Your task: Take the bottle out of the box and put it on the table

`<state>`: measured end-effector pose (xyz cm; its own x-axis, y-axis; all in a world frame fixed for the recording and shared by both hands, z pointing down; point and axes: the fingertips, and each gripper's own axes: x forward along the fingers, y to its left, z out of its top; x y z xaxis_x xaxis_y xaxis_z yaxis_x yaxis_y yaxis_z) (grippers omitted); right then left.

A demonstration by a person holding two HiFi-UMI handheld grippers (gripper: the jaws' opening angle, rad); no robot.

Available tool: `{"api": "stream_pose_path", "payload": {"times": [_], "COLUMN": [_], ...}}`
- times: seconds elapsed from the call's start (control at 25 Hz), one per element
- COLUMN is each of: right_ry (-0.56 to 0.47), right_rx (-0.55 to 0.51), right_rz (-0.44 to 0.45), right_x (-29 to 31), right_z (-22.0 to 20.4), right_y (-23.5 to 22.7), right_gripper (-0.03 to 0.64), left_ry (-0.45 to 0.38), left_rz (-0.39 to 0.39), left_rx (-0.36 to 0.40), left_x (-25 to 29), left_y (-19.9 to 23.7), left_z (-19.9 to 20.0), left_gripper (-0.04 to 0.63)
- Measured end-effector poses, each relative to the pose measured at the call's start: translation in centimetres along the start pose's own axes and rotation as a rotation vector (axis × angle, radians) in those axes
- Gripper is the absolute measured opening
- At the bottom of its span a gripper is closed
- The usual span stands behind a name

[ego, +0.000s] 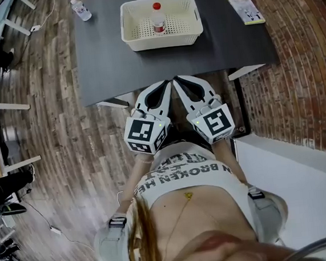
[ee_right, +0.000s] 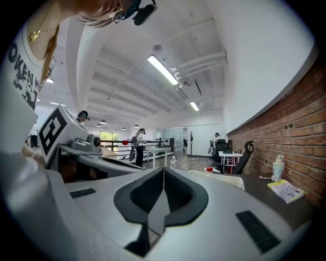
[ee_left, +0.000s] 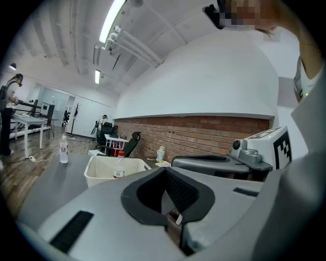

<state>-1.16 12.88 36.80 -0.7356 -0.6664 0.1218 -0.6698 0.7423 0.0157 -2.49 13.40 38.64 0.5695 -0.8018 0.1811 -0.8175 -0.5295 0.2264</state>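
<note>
1. Bottle (ego: 157, 18) stands upright near the middle of the box (ego: 134, 41), long axis vertical, red cap up.
2. The box is a white perforated basket on the dark table (ego: 110, 63), toward its far side.
3. Left gripper (ego: 163, 88) and right gripper (ego: 183, 85) sit side by side just in front of my torso, tips at the table's near edge, both aimed roughly level toward the box and well short of it.
4. Left gripper view: its pads are pressed together, nothing between them. Right gripper view: same, pads pressed together and empty.
5. Hard to see: in the left gripper view the box wall covers the bottle's lower half; in the right gripper view only the red cap peeks over the rim. The label is too small to read.
6. My hands are hidden under the marker cubes in the head view.
7. Outward: a second bottle (ego: 81, 10) near the table's far left corner, a yellow booklet (ego: 244, 7) at far right. One item at the top right edge is cut off.
</note>
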Motion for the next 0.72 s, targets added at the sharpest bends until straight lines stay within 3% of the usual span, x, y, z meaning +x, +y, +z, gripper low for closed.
{"api": "stream_pose_path", "payload": {"times": [0.4,0.72], "right_ry": [0.01,0.019], "right_rx": [-0.014,-0.013], "right_rz": [-0.002,0.021], "right_x": [2.5,4.2], "right_z": [0.4,0.2], "right_y": [0.1,-2.3], "right_gripper": [0.009,0.009], "left_ry": [-0.014,-0.006], "left_rz": [0.005,0.028], "left_rx": [-0.021,-0.031], "left_x": [-0.4,2.6], "left_y": [2.5,4.1], "left_z": [0.7,1.2], "left_gripper": [0.0,0.0]}}
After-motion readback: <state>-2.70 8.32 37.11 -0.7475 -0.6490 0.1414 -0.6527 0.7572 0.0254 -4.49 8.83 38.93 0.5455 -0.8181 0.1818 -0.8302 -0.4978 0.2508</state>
